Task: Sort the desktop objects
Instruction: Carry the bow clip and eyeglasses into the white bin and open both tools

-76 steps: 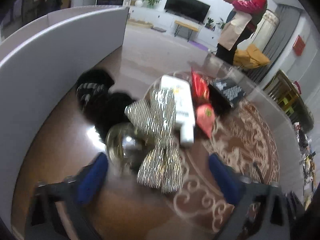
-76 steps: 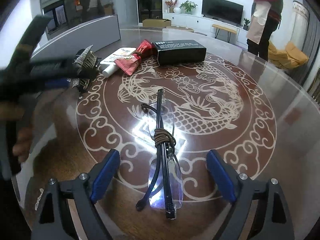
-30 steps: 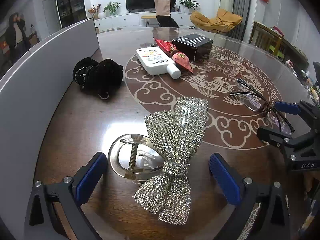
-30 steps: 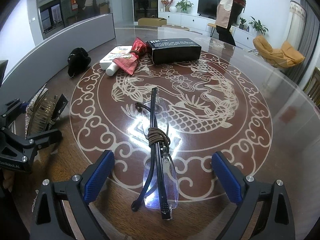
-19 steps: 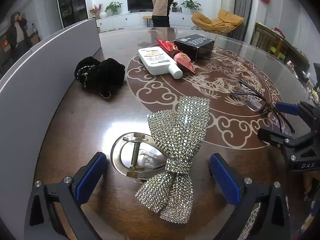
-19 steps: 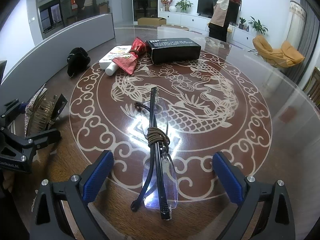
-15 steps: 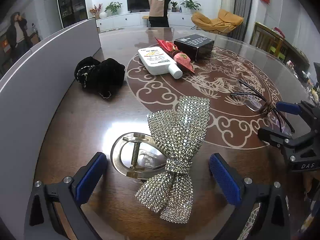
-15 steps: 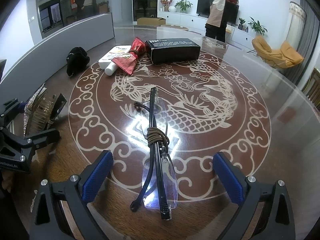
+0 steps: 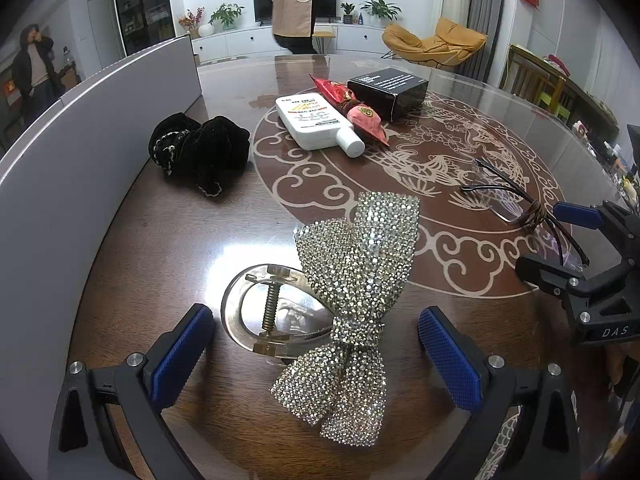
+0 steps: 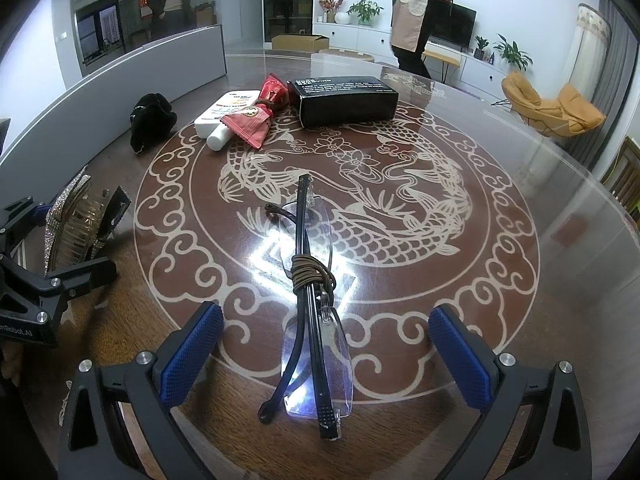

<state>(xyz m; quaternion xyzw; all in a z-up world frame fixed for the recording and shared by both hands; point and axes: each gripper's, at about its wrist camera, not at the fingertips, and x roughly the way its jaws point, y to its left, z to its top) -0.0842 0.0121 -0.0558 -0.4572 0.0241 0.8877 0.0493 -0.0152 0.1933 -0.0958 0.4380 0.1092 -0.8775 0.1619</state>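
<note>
A rhinestone bow hair clip [image 9: 352,304] lies on the round table between the fingers of my open left gripper [image 9: 316,344]; it also shows at the left of the right wrist view [image 10: 76,224]. Folded rimless glasses [image 10: 312,300] with a brown hair tie wound round them lie between the fingers of my open right gripper [image 10: 328,348]; they show at the right of the left wrist view too [image 9: 516,204]. Further back lie a black velvet scrunchie [image 9: 200,152], a white bottle [image 9: 316,120], a red snack packet [image 9: 360,114] and a black box [image 9: 388,86].
A grey curved partition [image 9: 80,132] walls the table's left side. The table [image 10: 520,208] is glass-topped with a dragon pattern. A person in an apron [image 10: 412,12] stands beyond the far edge. An orange chair [image 10: 552,104] stands at the back right.
Over the last 2.5 s the left gripper swung back with the bow clip, and the clip now lies on the table between its open fingers. Lately both grippers are almost still; the person behind walks left.
</note>
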